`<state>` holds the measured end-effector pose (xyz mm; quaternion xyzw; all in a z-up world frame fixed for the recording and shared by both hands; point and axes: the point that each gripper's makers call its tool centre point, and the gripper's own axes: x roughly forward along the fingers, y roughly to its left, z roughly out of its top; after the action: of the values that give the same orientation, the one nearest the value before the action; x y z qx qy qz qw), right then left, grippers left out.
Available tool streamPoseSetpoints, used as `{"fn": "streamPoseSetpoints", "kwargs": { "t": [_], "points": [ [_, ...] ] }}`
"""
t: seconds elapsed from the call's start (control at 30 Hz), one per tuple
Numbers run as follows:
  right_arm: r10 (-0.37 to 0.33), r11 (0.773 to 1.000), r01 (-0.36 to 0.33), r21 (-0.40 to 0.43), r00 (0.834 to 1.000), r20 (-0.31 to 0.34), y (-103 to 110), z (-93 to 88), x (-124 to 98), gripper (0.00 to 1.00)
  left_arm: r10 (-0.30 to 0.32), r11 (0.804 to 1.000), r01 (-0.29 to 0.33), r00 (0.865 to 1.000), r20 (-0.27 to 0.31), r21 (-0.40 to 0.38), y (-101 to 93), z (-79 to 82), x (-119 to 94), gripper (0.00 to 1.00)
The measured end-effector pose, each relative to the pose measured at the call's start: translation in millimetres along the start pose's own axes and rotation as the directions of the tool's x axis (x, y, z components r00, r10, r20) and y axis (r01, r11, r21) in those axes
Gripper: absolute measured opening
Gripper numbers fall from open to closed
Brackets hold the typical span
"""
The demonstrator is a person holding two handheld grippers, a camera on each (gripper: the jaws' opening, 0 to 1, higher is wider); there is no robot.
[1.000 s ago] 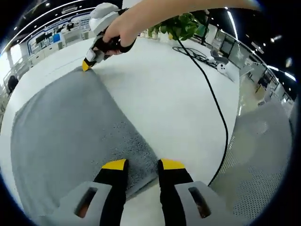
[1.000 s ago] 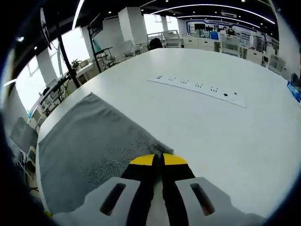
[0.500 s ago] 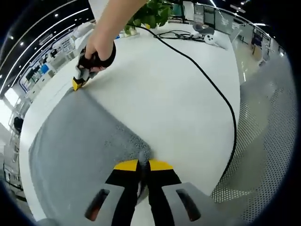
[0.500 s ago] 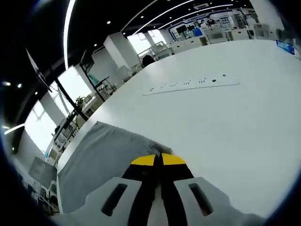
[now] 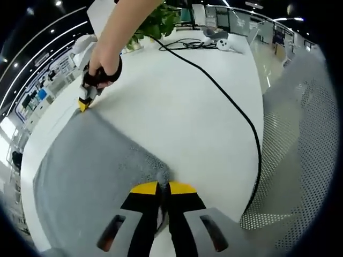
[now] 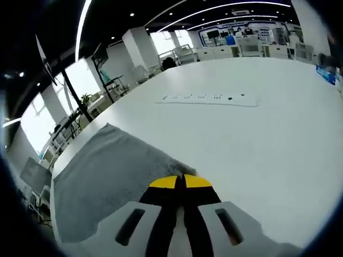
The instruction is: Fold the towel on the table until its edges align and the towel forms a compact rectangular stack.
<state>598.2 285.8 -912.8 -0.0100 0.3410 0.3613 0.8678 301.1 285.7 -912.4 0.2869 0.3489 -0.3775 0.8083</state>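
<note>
left tool [image 5: 162, 187] clamps towel [image 5: 91, 166] corner | right tool [image 6: 180, 181] likewise (jaws closed)

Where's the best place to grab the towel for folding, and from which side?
By two corners along one edge, coming in low from off the table side. The towel lies flat, so only its thin edges offer a pinch. The left gripper and right gripper each look shut on a corner like that.
</note>
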Motion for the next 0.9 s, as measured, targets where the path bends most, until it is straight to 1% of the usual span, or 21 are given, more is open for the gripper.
{"fn": "streamPoseSetpoints", "kwargs": {
  "t": [0.03,0.07,0.1,0.13,0.17,0.2,0.27,0.37,0.47,0.5,0.57,0.63,0.7,0.77,0.83,0.9],
  "points": [
    [-0.010,1.000,0.009,-0.013,1.000,-0.007,-4.0,-2.1,-4.4,0.01,-0.010,1.000,0.010,1.000,0.006,0.004,-2.8,3.1,1.6,0.05],
    [-0.012,1.000,0.012,-0.009,1.000,-0.007,-5.1,-2.5,-5.9,0.01,-0.019,1.000,0.019,1.000,0.012,0.000,-5.6,6.5,3.2,0.05],
    [-0.020,0.999,0.020,-0.025,1.000,-0.008,-8.5,-3.7,-13.4,0.01,-0.036,0.999,0.036,0.999,0.022,-0.011,-10.5,11.9,6.0,0.06],
    [-0.025,0.999,0.025,-0.030,1.000,-0.006,-10.0,-3.7,-15.2,0.02,-0.044,0.999,0.044,0.999,0.027,-0.015,-13.0,15.1,7.6,0.06],
    [-0.054,0.997,0.054,-0.047,0.999,0.001,-17.8,-3.2,-20.4,0.03,-0.064,0.998,0.064,0.997,0.037,-0.012,-18.8,20.9,10.1,0.06],
    [-0.066,0.997,0.067,-0.049,0.998,0.009,-22.7,-2.5,-23.2,0.03,-0.081,0.997,0.082,0.996,0.042,-0.006,-23.0,24.4,11.9,0.06],
    [-0.107,0.994,0.107,-0.008,0.994,0.035,-39.2,-0.8,-31.4,0.04,-0.109,0.994,0.109,0.993,0.050,0.010,-31.6,32.3,15.6,0.06],
    [-0.137,0.990,0.136,0.023,0.990,0.032,-56.4,-4.1,-39.7,0.06,-0.133,0.991,0.132,0.990,0.055,0.031,-40.0,40.1,19.8,0.06],
    [-0.140,0.986,0.137,0.091,0.990,0.032,-64.1,-9.9,-44.8,0.12,-0.146,0.989,0.144,0.988,0.059,0.029,-42.2,43.2,21.9,0.06],
    [-0.140,0.986,0.137,0.092,0.989,0.038,-64.0,-11.4,-47.3,0.13,-0.150,0.989,0.148,0.987,0.060,0.029,-42.7,43.7,22.3,0.06],
    [-0.135,0.987,0.130,0.096,0.990,0.044,-62.5,-11.9,-48.5,0.13,-0.152,0.988,0.151,0.987,0.060,0.029,-43.0,43.6,22.4,0.06],
    [-0.111,0.988,0.104,0.110,0.992,0.062,-56.7,-9.7,-47.7,0.13,-0.154,0.988,0.152,0.986,0.060,0.032,-43.3,43.3,22.4,0.06],
    [-0.081,0.989,0.072,0.128,0.994,0.070,-48.6,-8.3,-45.4,0.15,-0.155,0.988,0.154,0.986,0.059,0.034,-43.5,43.1,22.5,0.06],
    [-0.072,0.991,0.062,0.122,0.994,0.080,-41.7,-6.8,-42.9,0.19,-0.157,0.987,0.156,0.986,0.057,0.033,-43.7,43.1,22.6,0.06],
    [-0.072,0.991,0.064,0.114,0.995,0.066,-39.0,-9.4,-39.8,0.20,-0.159,0.987,0.157,0.986,0.057,0.036,-43.9,43.1,22.6,0.06],
    [-0.078,0.991,0.072,0.116,0.996,0.048,-35.3,-13.6,-38.7,0.19,-0.160,0.987,0.158,0.985,0.058,0.041,-44.3,43.0,22.4,0.06]
  ]
}}
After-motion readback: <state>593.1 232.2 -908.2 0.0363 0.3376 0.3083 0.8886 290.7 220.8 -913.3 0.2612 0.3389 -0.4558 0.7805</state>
